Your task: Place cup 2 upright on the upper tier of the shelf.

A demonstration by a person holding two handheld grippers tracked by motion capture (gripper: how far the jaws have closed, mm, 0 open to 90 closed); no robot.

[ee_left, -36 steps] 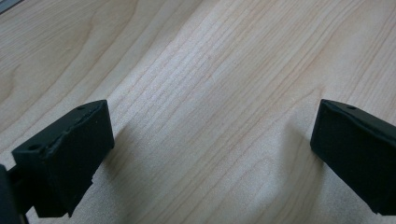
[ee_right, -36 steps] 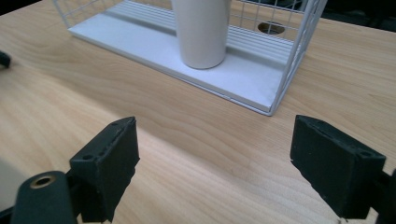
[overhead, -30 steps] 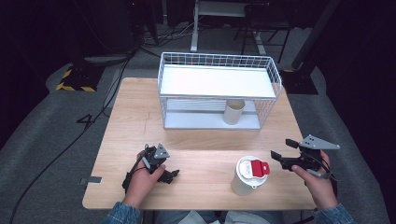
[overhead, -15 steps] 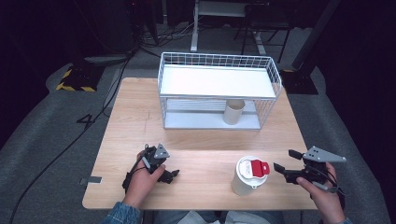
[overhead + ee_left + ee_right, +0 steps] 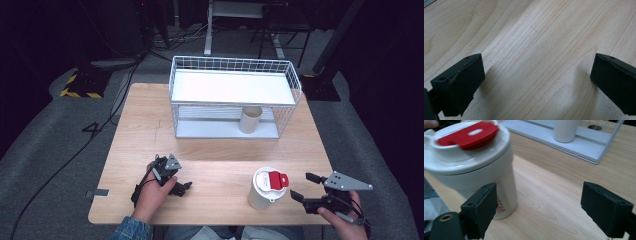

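My right gripper (image 5: 304,187) has dropped toward the table's (image 5: 220,150) near edge over the last second, and now sits just right of the white cup (image 5: 266,188) with the red lid flap, jaws wide and empty. My left gripper (image 5: 172,179) rests well left of the cup, jaws spread wide over bare wood. Beyond the cup stands the white wire rack (image 5: 232,97), a paper roll (image 5: 251,119) upright on its lower shelf.
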